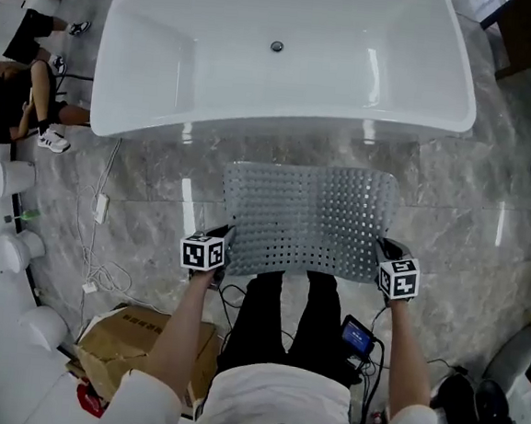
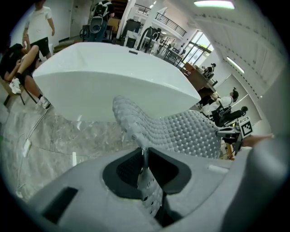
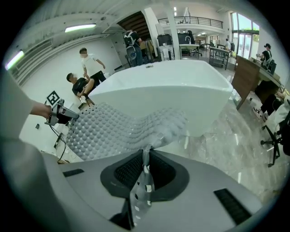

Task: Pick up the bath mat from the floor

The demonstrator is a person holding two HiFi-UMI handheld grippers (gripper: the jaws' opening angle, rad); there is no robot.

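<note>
Grey veined marble floor (image 1: 451, 204) runs under everything, with a white freestanding bathtub (image 1: 287, 70) standing beyond both tools, its drain (image 1: 277, 46) showing in the basin.

Left gripper (image 2: 145, 167): its jaws are nearly together and clamp a thin fold of the grey perforated bath mat (image 1: 306, 219) between the dark pads. The pinched strip runs down through the gap towards the camera. Ahead of the jaws the mat fans out to the right, studded side up.

Right gripper (image 3: 146, 170): its jaws are in the same narrow set, pressed on the mat's opposite near corner. The sheet spreads ahead and to the left of the jaws, rippled in the middle.

From the head view the mat spans the space between the two grippers, one gripper at each near corner. Its far edge reaches towards the tub's side, and its near edge is above the person's dark trousers.

Behind the left tool, near the person's elbow, lie a cardboard box (image 1: 144, 334) and loose white cables (image 1: 103, 275). Behind the right tool is a small device with a lit screen (image 1: 358, 335). People sit and stand well beyond the tub's left end.
</note>
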